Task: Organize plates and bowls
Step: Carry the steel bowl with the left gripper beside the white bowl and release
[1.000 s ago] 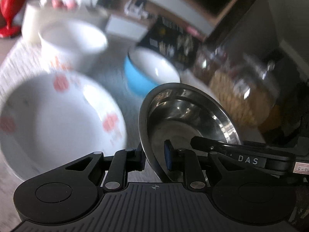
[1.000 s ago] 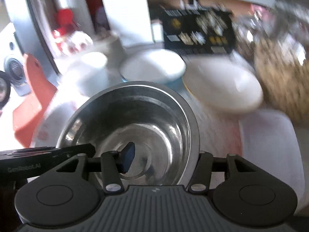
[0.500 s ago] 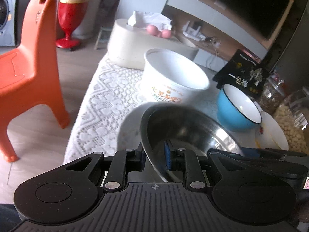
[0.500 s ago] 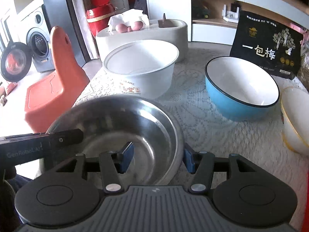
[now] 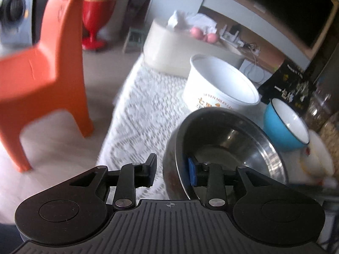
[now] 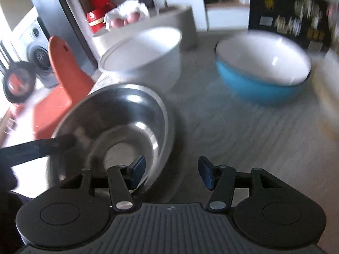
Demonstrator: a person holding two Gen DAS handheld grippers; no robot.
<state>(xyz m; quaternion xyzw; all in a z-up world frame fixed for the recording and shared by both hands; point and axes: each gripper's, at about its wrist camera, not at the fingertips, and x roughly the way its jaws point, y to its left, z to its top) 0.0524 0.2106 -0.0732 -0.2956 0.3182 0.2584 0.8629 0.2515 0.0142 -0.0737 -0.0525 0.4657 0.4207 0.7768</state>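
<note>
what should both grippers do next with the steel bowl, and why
Probably draw both back. The steel bowl looks set on the lace cloth, and the left gripper and right gripper are open astride its rim, so neither grips it.

Motion blur smears the right wrist view: the print on the black packet is unreadable. The shiny steel bowl hides part of the lace-covered bench. The pale floral dish is half cut off, its pattern indistinct.
</note>
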